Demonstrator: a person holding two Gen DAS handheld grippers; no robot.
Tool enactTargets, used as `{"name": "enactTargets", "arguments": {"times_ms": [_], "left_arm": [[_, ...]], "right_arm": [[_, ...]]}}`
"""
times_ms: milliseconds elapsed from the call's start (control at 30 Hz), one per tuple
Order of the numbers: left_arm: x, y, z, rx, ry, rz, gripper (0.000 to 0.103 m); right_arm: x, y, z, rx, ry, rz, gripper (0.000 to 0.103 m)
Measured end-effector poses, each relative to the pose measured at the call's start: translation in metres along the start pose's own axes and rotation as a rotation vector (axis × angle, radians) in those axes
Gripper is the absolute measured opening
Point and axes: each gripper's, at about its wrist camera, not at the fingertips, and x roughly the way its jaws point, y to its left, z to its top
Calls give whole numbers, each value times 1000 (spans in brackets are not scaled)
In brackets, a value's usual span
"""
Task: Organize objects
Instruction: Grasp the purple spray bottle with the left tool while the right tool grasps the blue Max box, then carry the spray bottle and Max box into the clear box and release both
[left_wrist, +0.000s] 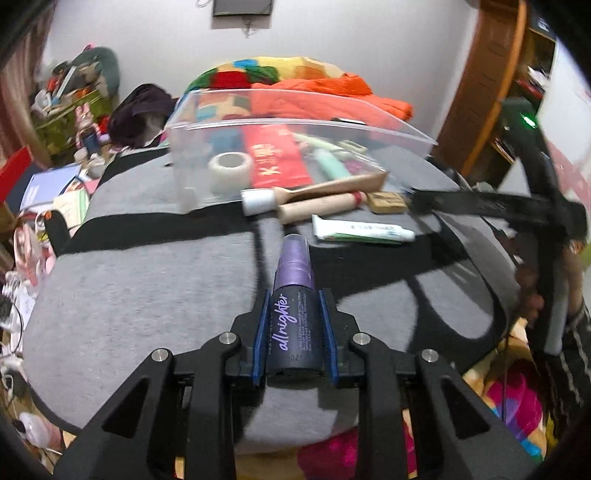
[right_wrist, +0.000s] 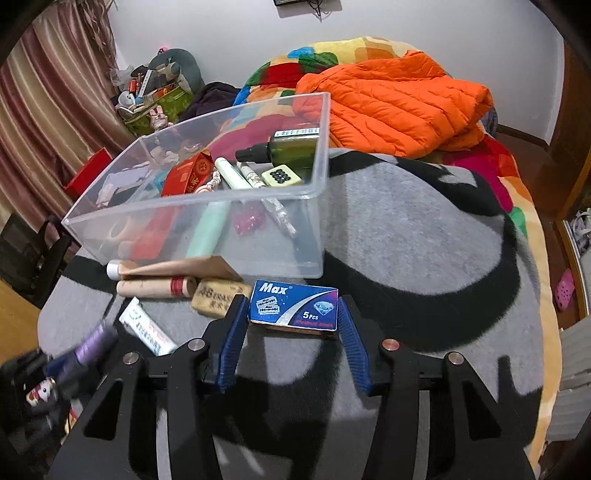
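My left gripper (left_wrist: 294, 301) is shut on a purple and black "all nighter" spray bottle (left_wrist: 293, 314), held above the grey blanket; it also shows blurred in the right wrist view (right_wrist: 86, 349). My right gripper (right_wrist: 293, 306) is open, its fingers on either side of a blue "Max" razor blade box (right_wrist: 294, 304) on the blanket. A clear plastic bin (right_wrist: 310, 192) holds a red box, a mint tube, a green bottle and other small items. In front of the bin lie a beige tube (right_wrist: 173, 266), a wooden cylinder (right_wrist: 155, 287), an eraser (right_wrist: 218, 295) and a white tube (right_wrist: 146, 326).
An orange puffer jacket (right_wrist: 391, 103) and a colourful quilt lie behind the bin. Clutter and a curtain (right_wrist: 44, 122) stand at the left. The right gripper's black arm (left_wrist: 491, 206) crosses the left wrist view at right. The bed edge drops off at right.
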Motion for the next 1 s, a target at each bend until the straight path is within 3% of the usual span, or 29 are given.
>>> {"name": "enactTargets", "arguments": {"times_ms": [500,1000], "left_arm": [[0,-1,9,9,-36,21,25],[-45,5,64,27,-212,5,25]], "right_arm": [[-52,6,-21,-14,-94,33,46],[-92,34,14,-23,-253,81,46]]}}
